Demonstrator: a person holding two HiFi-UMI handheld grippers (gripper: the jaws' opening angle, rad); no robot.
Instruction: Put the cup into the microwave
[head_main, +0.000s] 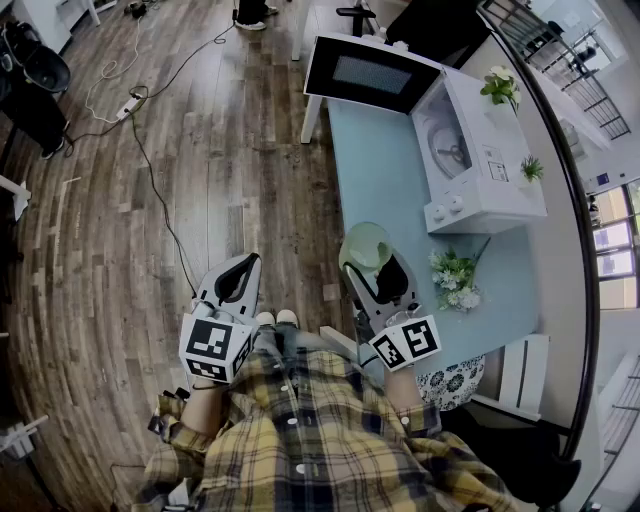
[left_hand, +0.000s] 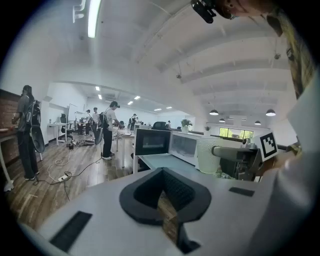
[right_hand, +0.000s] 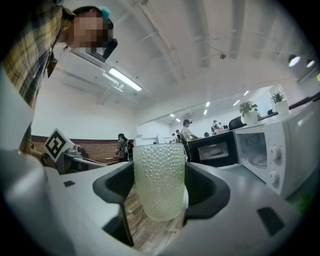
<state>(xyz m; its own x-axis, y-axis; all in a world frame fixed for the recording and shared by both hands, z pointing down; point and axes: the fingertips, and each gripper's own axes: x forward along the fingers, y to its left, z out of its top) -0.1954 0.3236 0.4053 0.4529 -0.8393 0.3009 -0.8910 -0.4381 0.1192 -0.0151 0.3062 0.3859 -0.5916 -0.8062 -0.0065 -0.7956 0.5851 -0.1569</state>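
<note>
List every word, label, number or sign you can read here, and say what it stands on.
No text here can be read.
microwave control panel: a small label, too small to read.
marker cubes: black-and-white square codes only, no letters or numbers.
cup: dimpled surface, no print.

Wood-plank floor (head_main: 200, 150), a pale blue table (head_main: 380, 180) near bright windows (head_main: 610, 240), strip lights (left_hand: 92, 17) on a white ceiling (left_hand: 165, 45).
</note>
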